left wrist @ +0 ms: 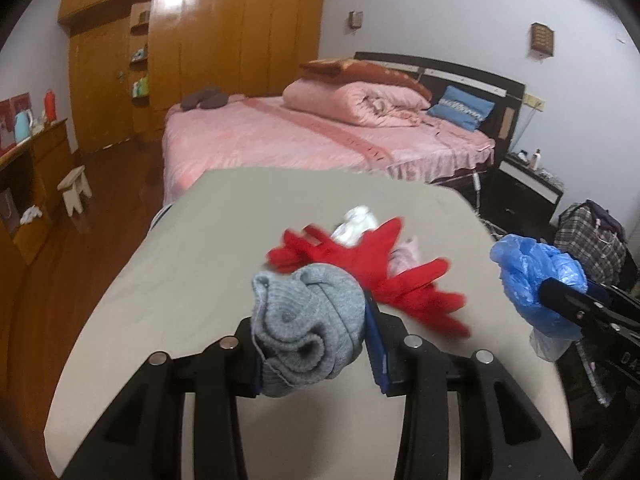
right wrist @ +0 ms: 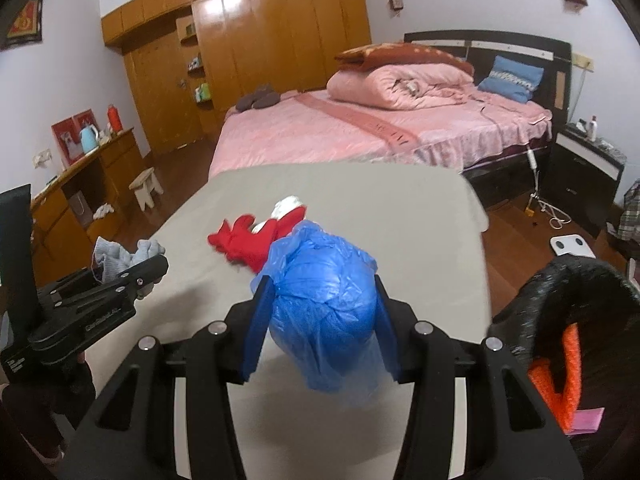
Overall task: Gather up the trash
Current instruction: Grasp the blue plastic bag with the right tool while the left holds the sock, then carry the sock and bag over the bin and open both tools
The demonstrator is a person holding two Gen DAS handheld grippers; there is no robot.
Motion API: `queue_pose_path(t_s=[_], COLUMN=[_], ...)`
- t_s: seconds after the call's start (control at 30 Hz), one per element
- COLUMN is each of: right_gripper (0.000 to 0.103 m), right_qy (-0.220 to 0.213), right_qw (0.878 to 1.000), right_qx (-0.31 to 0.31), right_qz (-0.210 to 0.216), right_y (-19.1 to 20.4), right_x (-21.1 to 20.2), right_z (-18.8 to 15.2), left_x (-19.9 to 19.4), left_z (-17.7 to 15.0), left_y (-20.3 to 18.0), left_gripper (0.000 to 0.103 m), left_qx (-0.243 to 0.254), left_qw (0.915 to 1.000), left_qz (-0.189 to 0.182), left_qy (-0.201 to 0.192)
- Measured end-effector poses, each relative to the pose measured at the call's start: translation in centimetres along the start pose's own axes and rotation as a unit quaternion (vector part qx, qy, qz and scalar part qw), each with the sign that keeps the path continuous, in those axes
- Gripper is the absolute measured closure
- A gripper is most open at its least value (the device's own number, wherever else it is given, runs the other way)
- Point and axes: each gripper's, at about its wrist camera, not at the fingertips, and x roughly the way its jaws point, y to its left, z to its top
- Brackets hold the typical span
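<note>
My left gripper is shut on a rolled grey knitted sock and holds it above the near part of the beige table. It also shows in the right wrist view. My right gripper is shut on a crumpled blue plastic bag, held above the table; the bag also shows in the left wrist view. A pair of red gloves lies mid-table, over a white wad and a pale pink cloth.
A pink bed with a folded quilt stands beyond the table. A wooden wardrobe lines the far wall. A black nightstand and a plaid bag stand at the right. A dark basket with orange cloth is at near right.
</note>
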Motion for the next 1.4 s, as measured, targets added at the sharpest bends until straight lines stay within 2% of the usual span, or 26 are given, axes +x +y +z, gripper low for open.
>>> queue_pose_path(t_s=[0.37,0.7,1.4], right_gripper=[0.057,0.057,0.057], right_qy=[-0.038,-0.063,-0.101], right_qw=[0.998,0.993,0.975], right_qx=[0.024,0.046,0.085], right_qz=[-0.039,-0.086,-0.181], right_y=[-4.5,-9.5,-18.8], right_x=[-4.7,-8.6,-16.0], right_z=[1.2,1.4,-1.2], left_x=[-1.4,-2.6,-5.2], left_z=[2.3,3.4,3.4], left_y=[-6.5,-12.7,-25.0], left_gripper=[0.063,0.063,0.063], left_qx=[0.03,0.058,0.124], left_qw=[0.998,0.993,0.9729], left_qz=[-0.049,-0.095,-0.186], left_qy=[-0.025,-0.041,-0.059])
